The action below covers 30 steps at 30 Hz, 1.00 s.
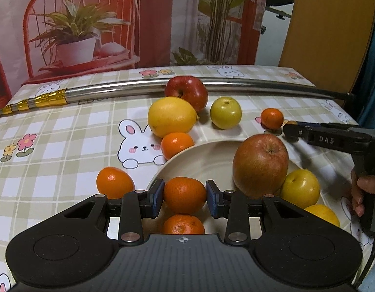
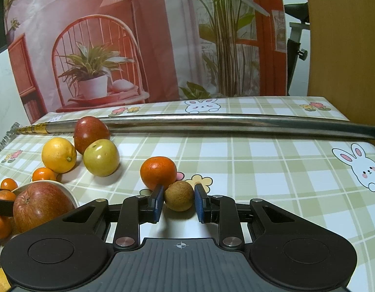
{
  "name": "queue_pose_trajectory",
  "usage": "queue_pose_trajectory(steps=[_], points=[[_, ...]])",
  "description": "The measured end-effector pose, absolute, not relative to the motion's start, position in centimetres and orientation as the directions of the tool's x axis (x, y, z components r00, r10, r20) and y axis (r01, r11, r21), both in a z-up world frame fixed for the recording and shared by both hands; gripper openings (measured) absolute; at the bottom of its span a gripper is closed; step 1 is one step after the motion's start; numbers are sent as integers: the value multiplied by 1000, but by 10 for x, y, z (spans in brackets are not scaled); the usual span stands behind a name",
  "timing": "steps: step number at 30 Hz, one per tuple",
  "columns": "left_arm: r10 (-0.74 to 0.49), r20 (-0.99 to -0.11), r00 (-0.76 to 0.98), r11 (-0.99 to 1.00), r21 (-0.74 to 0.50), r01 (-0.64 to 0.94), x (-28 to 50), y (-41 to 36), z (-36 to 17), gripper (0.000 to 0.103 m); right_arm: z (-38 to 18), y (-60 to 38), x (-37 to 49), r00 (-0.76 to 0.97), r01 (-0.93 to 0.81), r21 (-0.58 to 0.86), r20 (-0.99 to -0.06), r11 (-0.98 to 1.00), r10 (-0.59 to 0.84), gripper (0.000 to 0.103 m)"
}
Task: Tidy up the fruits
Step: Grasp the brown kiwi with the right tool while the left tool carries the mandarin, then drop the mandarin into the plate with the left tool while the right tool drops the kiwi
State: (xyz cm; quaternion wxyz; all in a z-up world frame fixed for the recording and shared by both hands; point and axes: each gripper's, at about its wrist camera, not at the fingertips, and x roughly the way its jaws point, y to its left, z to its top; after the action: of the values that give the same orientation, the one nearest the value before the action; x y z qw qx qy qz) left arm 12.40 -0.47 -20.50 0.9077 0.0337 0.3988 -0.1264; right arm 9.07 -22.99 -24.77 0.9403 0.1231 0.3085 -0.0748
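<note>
A table under a checked bunny-print cloth (image 2: 260,160) carries a cream plate (image 1: 202,160), a long metal rod (image 2: 211,119), and loose fruit including a lemon (image 1: 171,116) and a red apple (image 1: 187,92).

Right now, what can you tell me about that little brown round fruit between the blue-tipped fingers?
The brown fruit is small, nearly spherical, with a dull, rough, tan skin like a longan's, finely speckled and unbroken. It sits between the right gripper's blue-padded fingers, which close in on both sides; the left pad seems to touch it, though a firm grip cannot be confirmed. It appears to rest on the checked tablecloth, just in front of a mandarin, which looks to be touching or nearly touching it. It is smaller than that mandarin.
</note>
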Motion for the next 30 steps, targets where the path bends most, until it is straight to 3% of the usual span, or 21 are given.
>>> queue_pose_trajectory(steps=[7,11,20,24,28,30], points=[[-190,-731,656,969,-31,246,119,-4,-206,39,-248,-230,91,799,216,186,-598,959,-64,25],[-198,-720,665,968,-38,246,115,-4,-203,49,-248,-230,91,799,216,186,-598,959,-64,25],[-189,-694,694,975,-48,218,102,0,-194,53,-248,-230,91,799,216,186,-598,959,-63,25],[-179,-682,709,980,-60,190,100,8,-186,63,-248,-229,91,802,214,189,-593,958,-63,25],[-172,-675,717,985,-94,147,99,22,-178,67,-247,-229,88,809,222,195,-583,956,-69,25],[-175,-671,720,985,-111,135,96,27,-174,77,-247,-228,89,800,220,187,-596,957,-68,25]])
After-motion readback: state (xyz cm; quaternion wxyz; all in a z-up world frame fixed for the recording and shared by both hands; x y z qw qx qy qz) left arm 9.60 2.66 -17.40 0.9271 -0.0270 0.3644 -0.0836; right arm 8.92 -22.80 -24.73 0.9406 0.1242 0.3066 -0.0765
